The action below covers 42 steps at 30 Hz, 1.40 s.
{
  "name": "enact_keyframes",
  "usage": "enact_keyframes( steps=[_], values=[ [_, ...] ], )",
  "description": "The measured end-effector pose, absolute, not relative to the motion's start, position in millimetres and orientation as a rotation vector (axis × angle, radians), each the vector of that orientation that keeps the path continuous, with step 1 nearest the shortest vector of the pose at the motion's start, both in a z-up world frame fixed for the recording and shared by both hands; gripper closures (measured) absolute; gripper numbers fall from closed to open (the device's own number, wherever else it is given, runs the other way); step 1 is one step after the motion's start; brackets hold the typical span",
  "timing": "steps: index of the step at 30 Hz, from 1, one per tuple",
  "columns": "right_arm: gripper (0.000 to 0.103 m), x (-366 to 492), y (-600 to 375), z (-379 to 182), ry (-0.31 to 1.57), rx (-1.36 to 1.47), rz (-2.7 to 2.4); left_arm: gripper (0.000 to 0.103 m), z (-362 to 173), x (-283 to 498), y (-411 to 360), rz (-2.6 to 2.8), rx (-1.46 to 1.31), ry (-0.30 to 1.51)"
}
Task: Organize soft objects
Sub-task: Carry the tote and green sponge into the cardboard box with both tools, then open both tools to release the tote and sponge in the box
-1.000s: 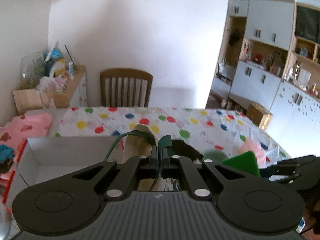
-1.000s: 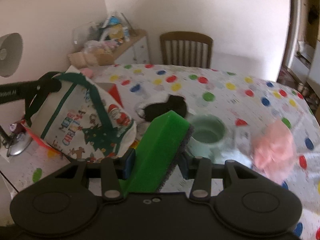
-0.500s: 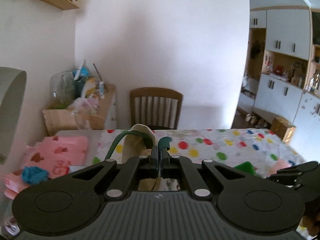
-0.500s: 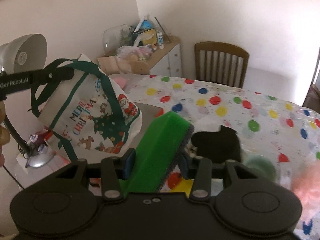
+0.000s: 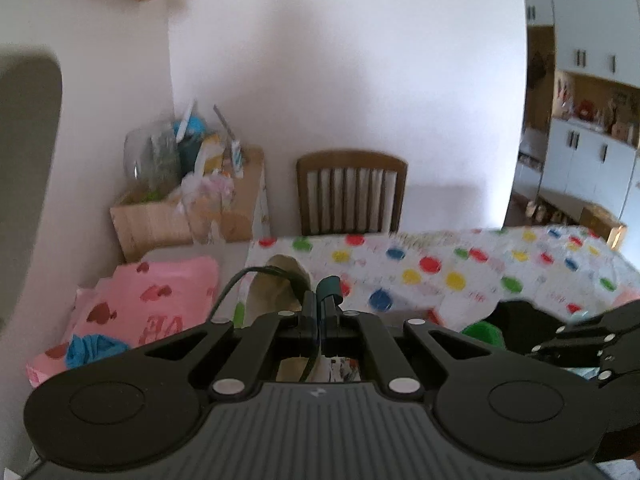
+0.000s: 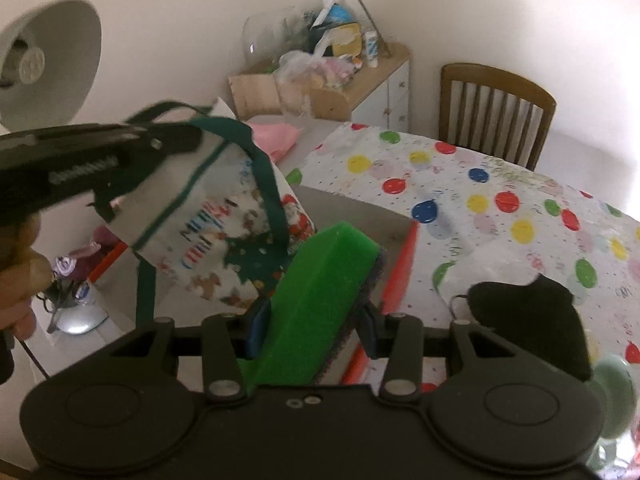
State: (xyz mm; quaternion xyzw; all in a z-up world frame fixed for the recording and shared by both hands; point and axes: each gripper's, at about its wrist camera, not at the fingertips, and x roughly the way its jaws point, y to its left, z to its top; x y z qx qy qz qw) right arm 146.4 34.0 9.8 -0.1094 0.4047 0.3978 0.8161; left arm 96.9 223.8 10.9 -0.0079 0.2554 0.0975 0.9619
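My right gripper (image 6: pixel 312 330) is shut on a green sponge (image 6: pixel 320 300) with a dark scouring side, held upright between the pads. My left gripper (image 5: pixel 320 316) is shut on the green handle (image 5: pixel 328 286) of a white Christmas tote bag (image 6: pixel 224 236), which hangs lifted off the table at the left of the right wrist view. The sponge sits just right of and below the bag. In the left wrist view the bag's cream opening (image 5: pixel 276 280) shows behind the fingers, and the sponge (image 5: pixel 482 332) peeks out at the right beside the right gripper (image 5: pixel 588 340).
A polka-dot tablecloth (image 6: pixel 500 208) covers the table. A black cloth (image 6: pixel 528 316) and a pale green cup (image 6: pixel 614 396) lie at the right. A red-edged box (image 6: pixel 400 264) sits under the bag. A pink heart bag (image 5: pixel 152 304), a wooden chair (image 5: pixel 352 192) and a desk lamp (image 6: pixel 44 64) stand around.
The left gripper has raised the tote bag higher and tilted it. The right gripper has carried the sponge leftward and closer to the bag; cup and pink puff slid out to the right.
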Motion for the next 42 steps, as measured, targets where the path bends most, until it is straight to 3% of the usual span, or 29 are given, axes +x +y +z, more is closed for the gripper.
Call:
enact_keyframes(
  steps=[19, 26, 42],
  values=[
    [0.057, 146, 89, -45, 0.978, -0.358, 0.844, 0.101, -84, 125, 270, 0.125, -0.118, 0.803],
    [0.059, 139, 98, -50, 0.938, -0.46, 0.808, 0.101, -96, 126, 264, 0.138, -0.075, 0.854],
    [0.037, 131, 82, -34, 0.91, -0.442, 0.778, 0.101, -88, 119, 269, 0.177, -0.102, 0.904]
  ],
)
